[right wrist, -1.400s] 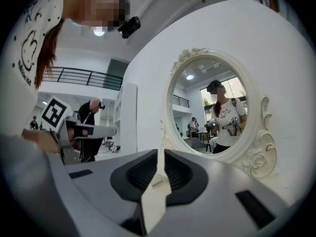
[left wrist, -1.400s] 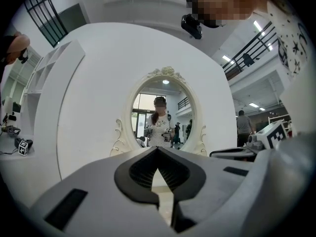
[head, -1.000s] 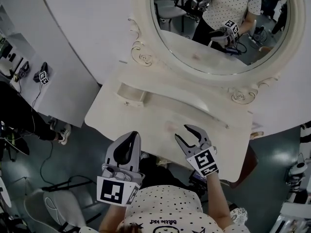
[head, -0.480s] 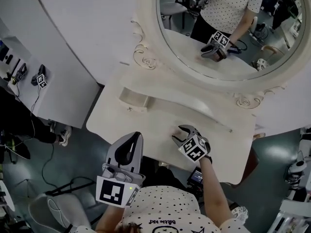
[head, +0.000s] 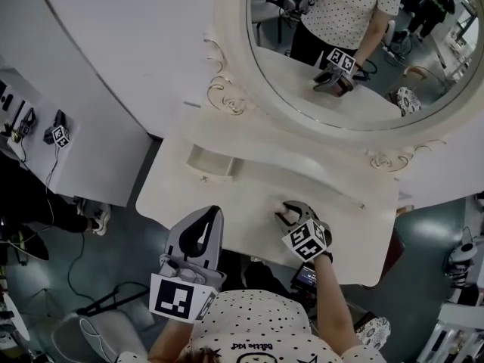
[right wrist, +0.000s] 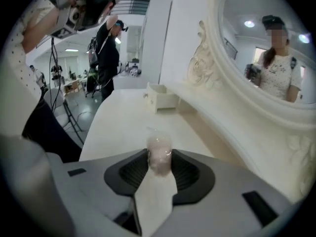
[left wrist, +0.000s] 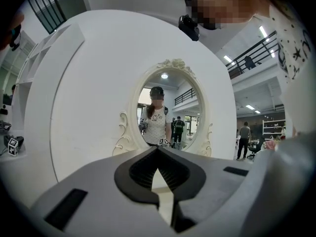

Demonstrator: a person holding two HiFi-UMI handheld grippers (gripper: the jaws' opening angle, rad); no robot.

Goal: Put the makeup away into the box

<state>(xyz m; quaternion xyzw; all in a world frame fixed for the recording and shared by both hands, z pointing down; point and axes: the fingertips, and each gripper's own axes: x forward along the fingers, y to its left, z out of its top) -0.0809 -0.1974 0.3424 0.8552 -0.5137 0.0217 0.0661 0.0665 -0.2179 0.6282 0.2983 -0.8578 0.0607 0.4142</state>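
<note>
- Currently my right gripper's (head: 287, 215) jaws have just been closing, and they pinch the small bottle (right wrist: 159, 144) only at their very tips; lifted fast, it could slip out.
- Round and smooth, it could also topple on the bench (right wrist: 123, 122) if one pad pushes first.
- It stands upright, well apart from the white box (right wrist: 162, 98), so a loose grip risks a drop on the way there.
- It looks pale pink and translucent, with a clear cap.
- My left gripper (left wrist: 158, 152) is closed on nothing, also well apart from the box.

The bottle (right wrist: 159, 154) stands on the table (right wrist: 121, 127), the box (right wrist: 162, 98) well beyond it.
</note>
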